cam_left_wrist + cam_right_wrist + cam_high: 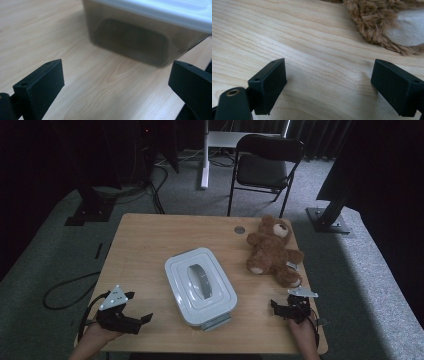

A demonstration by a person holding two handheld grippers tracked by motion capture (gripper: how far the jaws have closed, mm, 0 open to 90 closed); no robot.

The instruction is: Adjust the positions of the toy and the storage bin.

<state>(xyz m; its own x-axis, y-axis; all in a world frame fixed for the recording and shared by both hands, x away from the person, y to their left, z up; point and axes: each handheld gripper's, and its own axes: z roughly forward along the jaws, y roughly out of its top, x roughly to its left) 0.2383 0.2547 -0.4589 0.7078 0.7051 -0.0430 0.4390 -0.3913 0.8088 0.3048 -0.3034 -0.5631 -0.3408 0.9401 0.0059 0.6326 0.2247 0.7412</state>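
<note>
Starting from the near edge of the worktop [150,235], the left gripper [131,314] and right gripper [281,306] both rest with jaws wide apart, holding nothing. I judge the lid should come off first. The box [201,286] stands at the middle, lid closed (contents hidden); the teddy bear [272,251] lies near the right edge.

The lidded container [201,287] sits on the table [145,240] between the two grippers, to the right of the left gripper [134,312] and to the left of the right gripper [281,306]. In the left gripper view its wall [132,37] stands ahead of the spread jaws. The teddy bear [272,251] lies beyond the right gripper, its foot [384,27] ahead of those jaws. A chair [265,165] stands on the floor behind the table, far past both grippers.
</note>
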